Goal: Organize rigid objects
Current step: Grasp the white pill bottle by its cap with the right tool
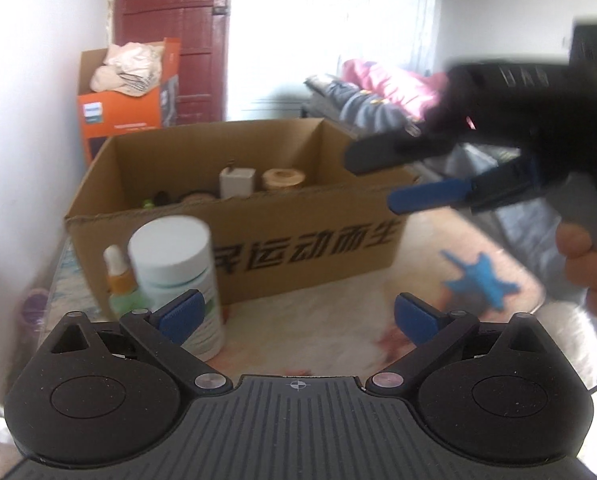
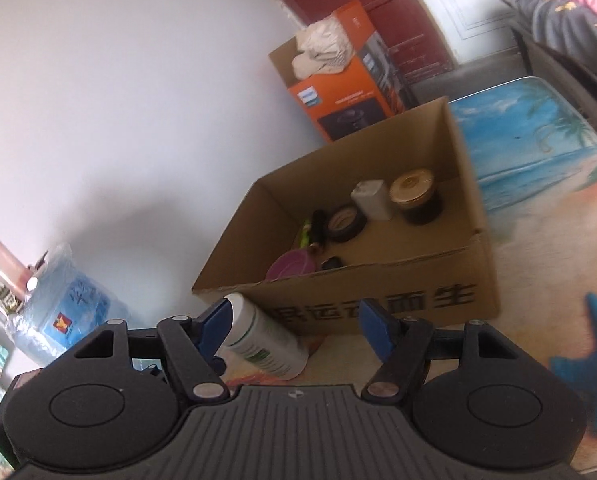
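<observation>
An open cardboard box [image 1: 234, 208] stands on the table and holds a white block [image 2: 370, 200], a gold-lidded dark jar [image 2: 416, 196], a tape roll [image 2: 346, 222] and a purple round piece [image 2: 292, 264]. In front of its left end stand a white-capped bottle [image 1: 174, 276] and a small dropper bottle [image 1: 118, 280]. My left gripper [image 1: 298, 316] is open wide and empty, with the white bottle just beyond its left finger. My right gripper [image 1: 372, 180], held by a hand [image 1: 586, 264], hovers open and empty near the box's right end. In the right wrist view that gripper [image 2: 296, 330] frames the white bottle [image 2: 262, 340] farther off.
An orange carton [image 2: 350, 80] with cloth in it stands by the red door. A plastic bag [image 2: 58, 312] with a bottle sits at the left. The tablecloth shows a beach print with a blue starfish [image 1: 478, 284]. A couch with pink fabric [image 1: 394, 84] lies behind.
</observation>
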{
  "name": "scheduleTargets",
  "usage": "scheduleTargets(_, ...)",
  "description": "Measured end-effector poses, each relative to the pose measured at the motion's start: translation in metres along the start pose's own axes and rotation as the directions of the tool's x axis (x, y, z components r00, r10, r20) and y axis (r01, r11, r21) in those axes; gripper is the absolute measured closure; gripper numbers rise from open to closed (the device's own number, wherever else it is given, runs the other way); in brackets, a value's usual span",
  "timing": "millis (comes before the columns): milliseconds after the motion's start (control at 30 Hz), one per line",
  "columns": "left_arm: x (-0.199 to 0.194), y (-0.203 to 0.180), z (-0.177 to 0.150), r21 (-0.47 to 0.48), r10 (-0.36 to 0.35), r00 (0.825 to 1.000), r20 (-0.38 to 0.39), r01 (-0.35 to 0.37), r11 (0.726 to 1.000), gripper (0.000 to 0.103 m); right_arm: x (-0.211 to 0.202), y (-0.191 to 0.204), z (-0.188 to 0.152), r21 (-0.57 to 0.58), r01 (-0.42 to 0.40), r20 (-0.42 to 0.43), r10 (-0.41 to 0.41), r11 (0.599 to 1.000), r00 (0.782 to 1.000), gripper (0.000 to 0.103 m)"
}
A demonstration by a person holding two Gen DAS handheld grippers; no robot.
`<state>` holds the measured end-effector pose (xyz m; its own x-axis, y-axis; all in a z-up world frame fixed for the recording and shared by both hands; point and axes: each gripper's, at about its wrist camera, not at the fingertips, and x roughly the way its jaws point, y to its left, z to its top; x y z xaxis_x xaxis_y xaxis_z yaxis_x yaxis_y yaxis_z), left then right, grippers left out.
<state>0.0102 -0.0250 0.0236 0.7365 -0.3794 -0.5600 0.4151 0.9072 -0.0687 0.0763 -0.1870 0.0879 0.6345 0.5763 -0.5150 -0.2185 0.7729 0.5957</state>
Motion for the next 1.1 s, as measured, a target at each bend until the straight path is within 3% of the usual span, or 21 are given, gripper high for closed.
scheduleTargets(267, 0.002, 0.028, -0.01, -0.085, 0.095, 0.994, 0.048, -0.091, 0.992, 0.008, 0.053, 0.037, -0.001, -0.053, -0.028, -0.071, 0.024, 0.998, 0.997, 0.04)
scheduleTargets(467, 0.015, 0.047, -0.009, -0.099, 0.147, 0.989, 0.023, -0.144, 0.985, 0.026, 0.083, 0.041, -0.001, -0.056, 0.003, -0.093, -0.009, 0.998, 0.996, 0.044)
scheduleTargets(733, 0.024, 0.055, -0.001, -0.13, 0.122, 0.992, -0.018, -0.123, 0.984, 0.05, 0.108, 0.033, -0.004, 0.019, -0.02, -0.138, 0.023, 1.0, 0.99, 0.046)
scheduleTargets(1100, 0.018, 0.047, -0.001, -0.137, 0.064, 0.997, -0.034, -0.068, 0.988, 0.053, 0.092, 0.022, -0.005, 0.096, 0.009, -0.139, 0.004, 0.995, 0.99, 0.046)
